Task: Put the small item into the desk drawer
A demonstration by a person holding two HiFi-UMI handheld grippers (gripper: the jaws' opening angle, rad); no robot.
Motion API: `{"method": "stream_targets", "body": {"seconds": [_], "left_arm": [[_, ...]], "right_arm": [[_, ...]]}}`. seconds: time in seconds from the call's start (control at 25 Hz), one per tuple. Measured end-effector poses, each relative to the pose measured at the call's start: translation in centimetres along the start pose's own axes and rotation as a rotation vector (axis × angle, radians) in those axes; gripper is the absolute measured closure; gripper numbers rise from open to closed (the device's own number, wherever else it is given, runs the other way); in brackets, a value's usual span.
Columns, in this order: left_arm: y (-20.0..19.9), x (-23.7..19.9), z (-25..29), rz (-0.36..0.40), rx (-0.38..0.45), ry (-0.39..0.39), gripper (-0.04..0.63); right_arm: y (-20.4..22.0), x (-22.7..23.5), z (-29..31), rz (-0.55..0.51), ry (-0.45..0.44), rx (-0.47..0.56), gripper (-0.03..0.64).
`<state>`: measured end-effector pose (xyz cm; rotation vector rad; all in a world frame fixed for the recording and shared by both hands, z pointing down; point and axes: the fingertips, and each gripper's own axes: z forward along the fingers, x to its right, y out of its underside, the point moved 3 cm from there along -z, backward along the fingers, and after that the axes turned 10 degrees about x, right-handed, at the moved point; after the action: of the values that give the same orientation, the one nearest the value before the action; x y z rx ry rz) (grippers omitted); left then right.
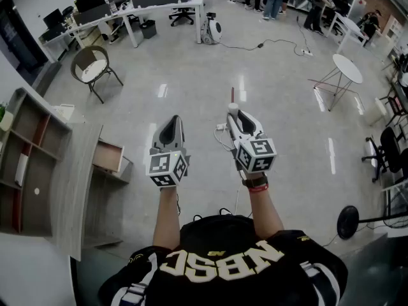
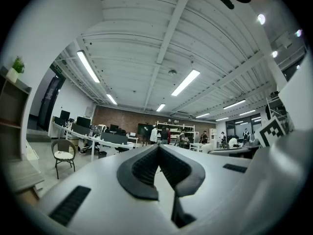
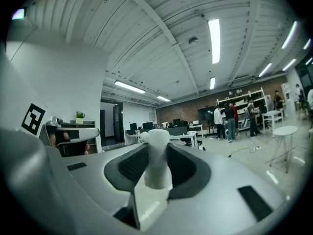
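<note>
My right gripper [image 1: 233, 113] is shut on a small white cylinder [image 1: 233, 108], held out over the floor in front of the person. In the right gripper view the cylinder [image 3: 157, 158] stands upright between the dark pads [image 3: 183, 168], and its top sticks out past the tips. My left gripper [image 1: 171, 122] is level with it on the left, shut and empty. Its pads [image 2: 144, 168] meet at the tip in the left gripper view. The grey desk [image 1: 73, 183] is at the lower left, and its wooden drawer [image 1: 109, 157] is pulled open towards the grippers.
An open shelf unit [image 1: 29, 152] stands on the desk's far side. A round-backed chair [image 1: 91, 69] is beyond the desk. A white round table [image 1: 347, 69], office chairs [image 1: 389, 152] and a black stand base [image 1: 348, 222] are on the right. Cables [image 1: 274, 43] lie on the floor; people stand far back.
</note>
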<state>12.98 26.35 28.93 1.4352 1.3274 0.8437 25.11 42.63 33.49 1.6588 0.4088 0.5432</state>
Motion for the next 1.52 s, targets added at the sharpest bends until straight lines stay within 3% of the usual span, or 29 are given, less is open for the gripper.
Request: {"method": "stream_targets", "body": {"seconds": [0.36,0.64,0.88,1.16,1.52], "left_arm": [[0.8,-2.4,-4.1,0.014,-0.033,0.015,0.583],[2.0,-2.8,-2.9,0.004,-0.046,0.025,0.583],[3.2,-3.7,1.3,0.049,-0.036,-0.024,0.582],[3.1,-3.8,10.6,0.091,0.036,-0.055,0.583],[6.9,-1.0,17.9,0.085,0.005,-0.084,0.583]], "right_arm": [[1.8,-5.2,-0.9,0.033,0.002,-0.045,0.489],[2.3,-4.7,0.0,0.101,0.005,-0.029,0.488],[2.3,-1.2,4.2,0.04,-0.021,-0.016,0.488],[0.1,3.5,11.9,-0.015,-0.1,0.019,0.488],[0.4,10.8,15.1,0.022,-0.133,0.01,0.488]]}}
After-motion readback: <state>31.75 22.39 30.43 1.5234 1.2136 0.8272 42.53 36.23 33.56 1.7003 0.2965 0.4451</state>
